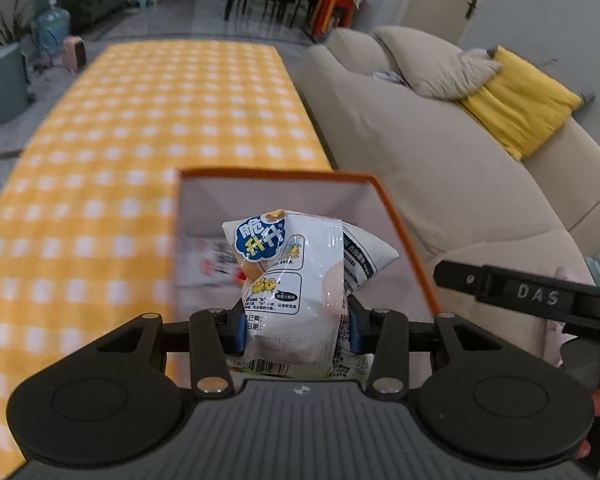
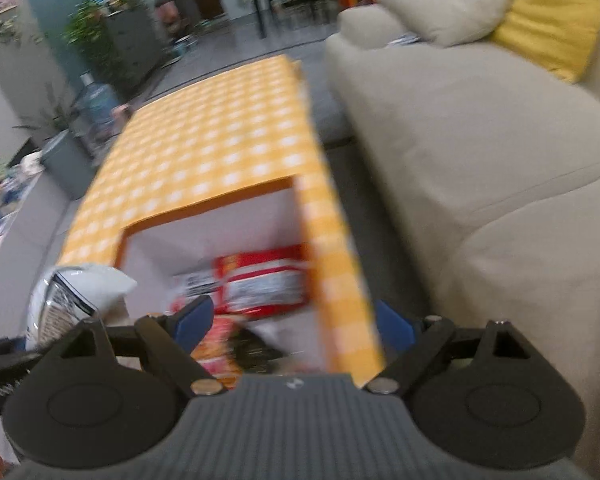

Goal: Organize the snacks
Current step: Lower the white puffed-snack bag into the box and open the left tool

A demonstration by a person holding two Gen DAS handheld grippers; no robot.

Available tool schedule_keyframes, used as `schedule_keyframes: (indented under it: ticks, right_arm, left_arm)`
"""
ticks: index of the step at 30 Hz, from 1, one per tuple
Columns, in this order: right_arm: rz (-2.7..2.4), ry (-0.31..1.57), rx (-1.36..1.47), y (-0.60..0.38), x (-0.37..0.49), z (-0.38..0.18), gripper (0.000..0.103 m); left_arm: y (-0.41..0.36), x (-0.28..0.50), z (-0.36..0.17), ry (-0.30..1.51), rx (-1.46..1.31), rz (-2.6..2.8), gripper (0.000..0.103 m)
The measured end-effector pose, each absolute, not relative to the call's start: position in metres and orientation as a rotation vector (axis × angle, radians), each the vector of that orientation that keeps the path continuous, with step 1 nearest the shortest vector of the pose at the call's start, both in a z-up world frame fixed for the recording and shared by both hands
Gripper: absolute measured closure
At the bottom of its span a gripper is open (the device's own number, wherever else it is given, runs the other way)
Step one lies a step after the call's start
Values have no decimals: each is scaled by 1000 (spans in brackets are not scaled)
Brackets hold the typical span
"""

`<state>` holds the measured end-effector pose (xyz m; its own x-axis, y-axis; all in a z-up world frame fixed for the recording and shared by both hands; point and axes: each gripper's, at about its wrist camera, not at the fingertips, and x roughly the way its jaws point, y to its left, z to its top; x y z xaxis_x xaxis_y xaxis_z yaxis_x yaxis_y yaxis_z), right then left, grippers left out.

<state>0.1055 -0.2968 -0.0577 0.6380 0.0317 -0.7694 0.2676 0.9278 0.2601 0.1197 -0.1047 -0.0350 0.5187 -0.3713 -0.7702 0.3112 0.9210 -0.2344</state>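
Note:
My left gripper is shut on a white snack bag with a blue logo and holds it over the open orange-rimmed white box. The box stands on the yellow checked table. In the right wrist view the box holds a red and white snack pack and an orange pack near my fingers. My right gripper is open, its blue pads on either side of the box's right wall. The white bag shows at the left there.
A beige sofa with a yellow cushion runs along the right of the table. A grey bin and a water bottle stand on the floor at far left. Dining chairs and a table are far behind.

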Motion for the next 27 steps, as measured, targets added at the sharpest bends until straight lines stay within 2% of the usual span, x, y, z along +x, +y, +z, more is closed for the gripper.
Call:
schedule_keyframes:
  ticks: [6, 15, 17, 22, 27]
  right_arm:
    - [-196, 881, 446, -341, 95, -72, 17]
    - [-188, 928, 485, -353, 95, -95, 17]
    - [-187, 927, 493, -355, 96, -96, 17]
    - [-206, 910, 511, -359, 94, -94, 17]
    - [-215, 896, 525, -359, 83, -83, 17]
  left_arm:
    - [-145, 128, -57, 1003, -36, -417, 53]
    - [-170, 140, -86, 1058, -9, -407, 51]
    - [-173, 142, -86, 1064, -8, -396, 32]
    - [-175, 133, -72, 1059, 21, -367, 18]
    - [-165, 112, -51, 1083, 34, -335, 15]
